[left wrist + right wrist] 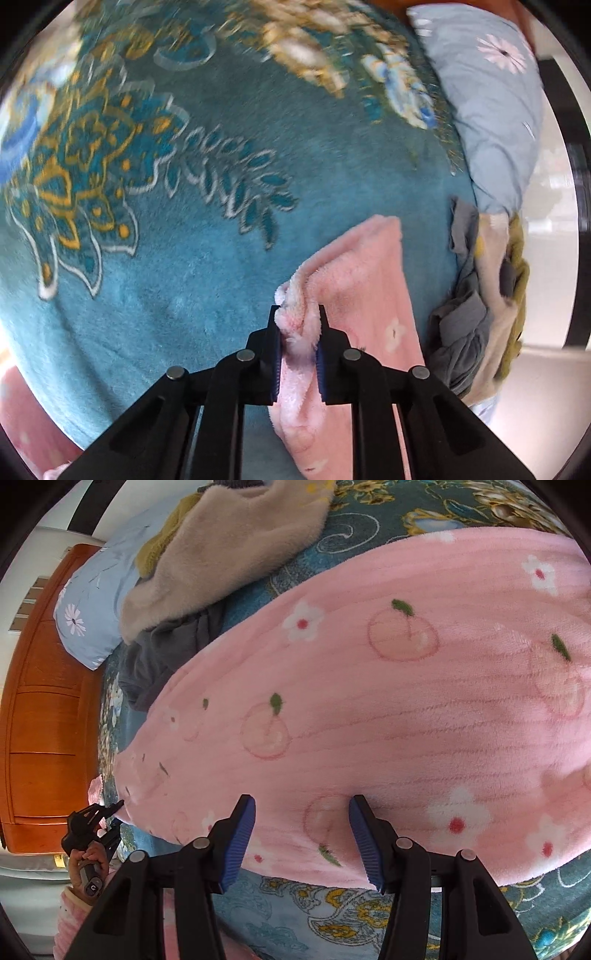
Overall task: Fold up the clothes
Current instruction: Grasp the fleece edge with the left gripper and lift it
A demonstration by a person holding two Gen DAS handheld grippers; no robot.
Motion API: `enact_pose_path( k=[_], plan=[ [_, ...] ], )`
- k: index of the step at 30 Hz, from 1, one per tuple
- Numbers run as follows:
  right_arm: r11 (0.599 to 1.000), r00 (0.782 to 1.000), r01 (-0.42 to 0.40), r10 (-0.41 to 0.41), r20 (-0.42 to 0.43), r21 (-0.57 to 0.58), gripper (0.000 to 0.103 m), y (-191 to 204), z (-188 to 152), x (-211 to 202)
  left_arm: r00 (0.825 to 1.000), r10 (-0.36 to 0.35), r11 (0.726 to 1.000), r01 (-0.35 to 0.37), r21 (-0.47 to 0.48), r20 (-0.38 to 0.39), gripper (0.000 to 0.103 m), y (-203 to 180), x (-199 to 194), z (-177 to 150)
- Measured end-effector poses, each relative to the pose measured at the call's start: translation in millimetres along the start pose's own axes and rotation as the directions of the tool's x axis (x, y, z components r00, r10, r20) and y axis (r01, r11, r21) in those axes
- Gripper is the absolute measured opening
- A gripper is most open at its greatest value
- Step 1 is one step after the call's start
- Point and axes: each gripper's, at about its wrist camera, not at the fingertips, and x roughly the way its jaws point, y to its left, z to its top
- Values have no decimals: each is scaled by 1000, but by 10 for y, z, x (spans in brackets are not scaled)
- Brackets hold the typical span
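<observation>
A soft pink garment (pixel 369 686) with little white flowers and round fruit shapes lies spread out on a bed, on top of a teal blanket (pixel 184 258) that has gold and white flower patterns. The left gripper (pixel 298 332) has its two blue fingers (pixel 275 354) squeezed tight on a bunched-up corner of the pink garment (pixel 354 288), and the fluffy cloth puffs out between them. In the right wrist view that same gripper (pixel 110 810) shows small at the far left end of the garment, with a hand (pixel 86 867) around its handle and a pink fuzzy sleeve (pixel 72 915) below it. The right gripper (pixel 301 834) sits low over the near edge of the garment with its blue fingers (pixel 240 842) spread wide apart and nothing between them; the tips look like they press on the cloth, but I cannot tell for sure. Just past the far side of the garment there is a messy pile: a beige fluffy piece (pixel 229 554) lying on a dark grey cloth (pixel 170 657), with something mustard yellow (pixel 162 550) tucked behind. The grey cloth touches the garment's far edge. Next to the pile rests a light blue pillow (pixel 96 609) with a daisy on it. Beyond the pillow stands an orange-brown wooden headboard (pixel 44 720).
</observation>
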Motion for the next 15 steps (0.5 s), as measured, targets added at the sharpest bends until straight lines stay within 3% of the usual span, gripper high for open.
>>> enact_pose_path(
  k=[2, 5, 8, 10, 12, 14, 15],
  plan=[
    [1000, 1000, -9, 9, 15, 0, 57, -29, 16, -39, 999, 8, 989, -16, 148, 50, 15, -327, -158, -150],
    [1000, 999, -23, 23, 37, -1, 57, -73, 41, -98, 992, 6, 931, -52, 362, 126, 14, -817, -394, -376],
    [999, 998, -37, 37, 59, -2, 57, -117, 65, -156, 989, -109, 860, 42, 509, 103, 14, -1461, -558, -594],
    [999, 996, -46, 46, 73, -3, 57, -146, 81, -195, 976, -216, 797, 153, 585, 40, 14, -1892, -728, -813],
    [998, 995, -56, 56, 88, -4, 57, -176, 98, -234, 943, -321, 726, 309, 615, -95, 14, -2284, -758, -1038],
    [998, 991, -60, 59, 121, 1, 57, -239, 134, -334, 913, -350, 652, 399, 645, -211, 14, -2629, -766, -1412],
    [998, 989, -61, 59, 138, 12, 57, -296, 152, -388, 904, -343, 627, 423, 654, -256, 14, -2762, -694, -1565]
  ],
)
